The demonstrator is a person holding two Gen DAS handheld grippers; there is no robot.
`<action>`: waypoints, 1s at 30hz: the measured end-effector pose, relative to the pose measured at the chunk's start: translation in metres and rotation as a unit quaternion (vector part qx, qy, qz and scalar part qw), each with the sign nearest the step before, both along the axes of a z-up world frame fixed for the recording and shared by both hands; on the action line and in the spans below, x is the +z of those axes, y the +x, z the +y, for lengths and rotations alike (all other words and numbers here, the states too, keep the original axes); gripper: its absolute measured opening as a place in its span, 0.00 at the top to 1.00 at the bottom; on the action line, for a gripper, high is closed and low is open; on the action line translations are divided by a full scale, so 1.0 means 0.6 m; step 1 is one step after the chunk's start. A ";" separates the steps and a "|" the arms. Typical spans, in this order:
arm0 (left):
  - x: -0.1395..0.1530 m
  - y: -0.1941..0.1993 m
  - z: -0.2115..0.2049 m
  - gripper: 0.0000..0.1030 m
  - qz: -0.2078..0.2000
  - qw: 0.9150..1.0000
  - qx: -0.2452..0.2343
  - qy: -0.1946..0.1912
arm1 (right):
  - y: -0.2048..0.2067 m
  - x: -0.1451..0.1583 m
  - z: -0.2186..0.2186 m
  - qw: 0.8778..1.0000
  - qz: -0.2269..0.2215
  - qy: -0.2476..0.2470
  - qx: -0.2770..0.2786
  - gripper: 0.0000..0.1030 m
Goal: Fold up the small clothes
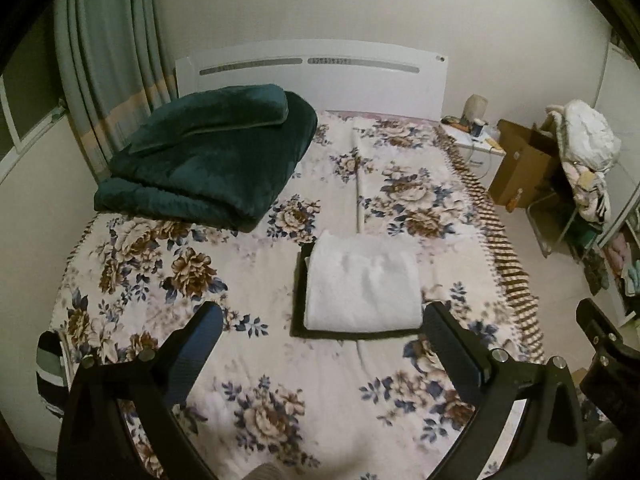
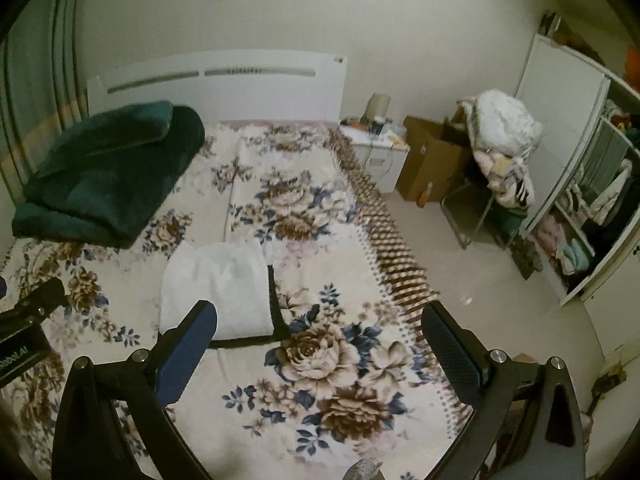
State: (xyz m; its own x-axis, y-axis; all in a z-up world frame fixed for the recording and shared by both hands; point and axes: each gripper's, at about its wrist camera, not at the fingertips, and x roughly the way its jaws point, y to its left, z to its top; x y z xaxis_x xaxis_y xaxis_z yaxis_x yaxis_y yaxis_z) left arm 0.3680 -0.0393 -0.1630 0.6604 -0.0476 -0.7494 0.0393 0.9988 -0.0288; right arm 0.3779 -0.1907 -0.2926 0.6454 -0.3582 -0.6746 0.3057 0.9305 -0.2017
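Bedroom scene: floral bed (image 1: 160, 264) with a folded white garment (image 1: 362, 282) lying on dark cloth (image 1: 299, 300), in front of the green blanket (image 1: 208, 156). Looks soft, light, floppy; I'd pinch an edge. Left gripper (image 1: 320, 344) and right gripper (image 2: 320, 340) both spread, holding nothing.

The folded white towel (image 1: 362, 280) looks soft and fluffy, the green blanket (image 1: 208, 152) plush with a slight sheen, the headboard (image 1: 312, 76) smooth, the box (image 1: 524, 160) matt cardboard.
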 end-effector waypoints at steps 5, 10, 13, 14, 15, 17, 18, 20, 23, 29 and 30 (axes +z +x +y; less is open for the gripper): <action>0.057 -0.063 0.002 0.01 -0.018 1.000 0.003 0.000 | -0.087 0.087 0.014 1.000 -0.027 -0.010 0.005 0.00; 0.098 -0.118 0.005 0.01 -0.036 0.999 -0.003 0.000 | -0.157 0.148 0.027 0.999 -0.046 -0.007 0.012 0.00; 0.112 -0.144 0.007 0.01 -0.042 0.999 -0.001 -0.001 | -0.194 0.174 0.034 0.998 -0.056 -0.004 0.017 0.00; 0.116 -0.151 0.009 0.01 -0.042 0.999 0.000 -0.002 | -0.202 0.179 0.035 0.998 -0.058 -0.005 0.018 0.00; 0.119 -0.158 0.010 0.01 -0.044 0.999 0.002 -0.001 | -0.212 0.186 0.037 0.998 -0.060 -0.005 0.021 0.00; 0.126 -0.170 0.010 0.01 -0.047 0.999 0.003 -0.002 | -0.228 0.197 0.041 0.998 -0.062 -0.004 0.026 0.00; 0.128 -0.176 0.009 0.01 -0.048 0.999 0.005 -0.001 | -0.234 0.201 0.041 0.998 -0.062 -0.004 0.029 0.00; 0.131 -0.184 0.008 0.01 -0.051 0.999 0.007 0.000 | -0.246 0.207 0.042 0.997 -0.066 -0.003 0.033 0.00; 0.139 -0.198 0.010 0.01 -0.058 0.998 0.017 0.004 | -0.253 0.212 0.043 0.997 -0.063 0.002 0.038 0.00; 0.149 -0.213 0.010 0.00 -0.067 0.998 0.018 0.004 | -0.252 0.212 0.037 0.997 -0.065 0.006 0.044 0.00; 0.150 -0.216 0.012 0.00 -0.068 0.997 0.019 0.004 | -0.253 0.212 0.037 0.997 -0.066 0.007 0.045 0.00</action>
